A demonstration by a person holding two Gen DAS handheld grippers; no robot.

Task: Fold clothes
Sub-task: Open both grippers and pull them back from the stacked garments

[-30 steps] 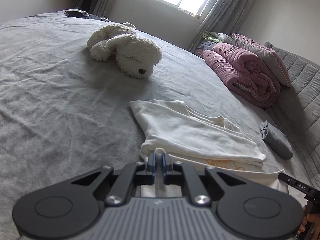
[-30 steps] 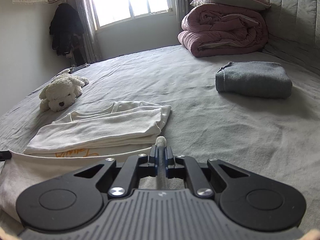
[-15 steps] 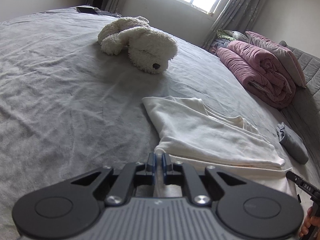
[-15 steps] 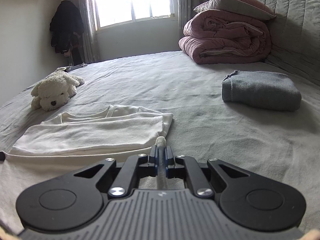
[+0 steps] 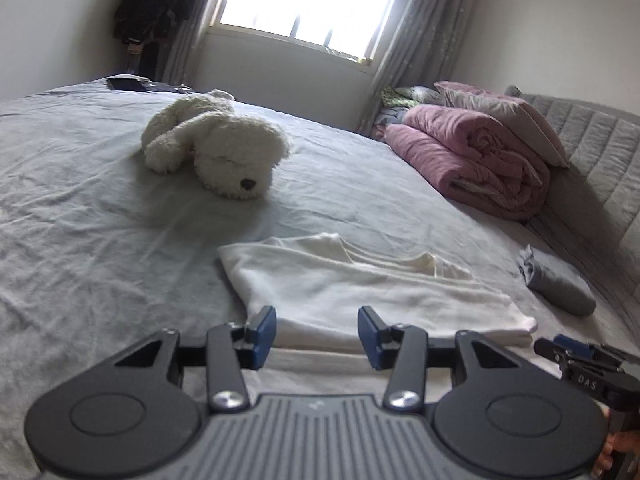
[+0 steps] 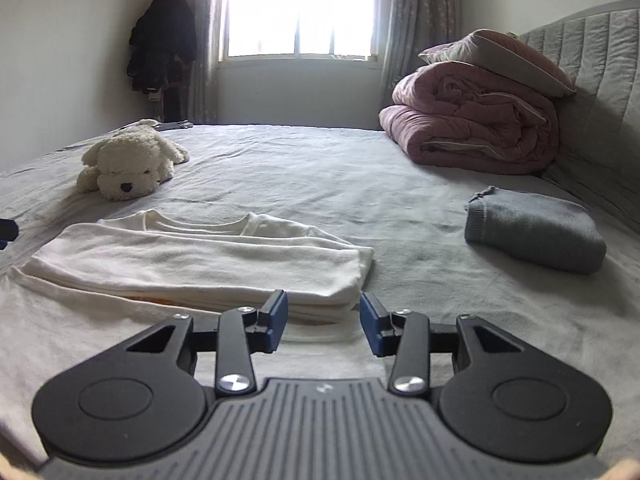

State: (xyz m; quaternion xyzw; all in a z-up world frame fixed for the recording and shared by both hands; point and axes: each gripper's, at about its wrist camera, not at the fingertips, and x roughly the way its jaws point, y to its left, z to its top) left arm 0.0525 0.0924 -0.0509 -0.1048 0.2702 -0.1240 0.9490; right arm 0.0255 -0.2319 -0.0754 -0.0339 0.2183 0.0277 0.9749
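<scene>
A cream shirt (image 5: 360, 288) (image 6: 192, 264) lies partly folded on the grey bed, its upper layers stacked over a flat lower layer that runs under both grippers. My left gripper (image 5: 317, 336) hovers over the shirt's near left edge, its jaws opening, with no cloth between the blue pads. My right gripper (image 6: 323, 322) stands at the shirt's near right corner, jaws also opening, and its pads press on nothing. The right gripper's tip (image 5: 580, 364) shows at the lower right of the left wrist view.
A white plush dog (image 5: 216, 156) (image 6: 128, 160) lies beyond the shirt. A folded grey garment (image 6: 536, 236) (image 5: 560, 284) sits to the right. A rolled pink duvet (image 6: 472, 128) and pillow lean against the grey headboard (image 6: 600, 64). The window is at the far wall.
Both grippers were shut on the shirt's edge; now both have let the cloth go and stand apart. The folded layer lies flat, and both views have tipped up and rolled.
</scene>
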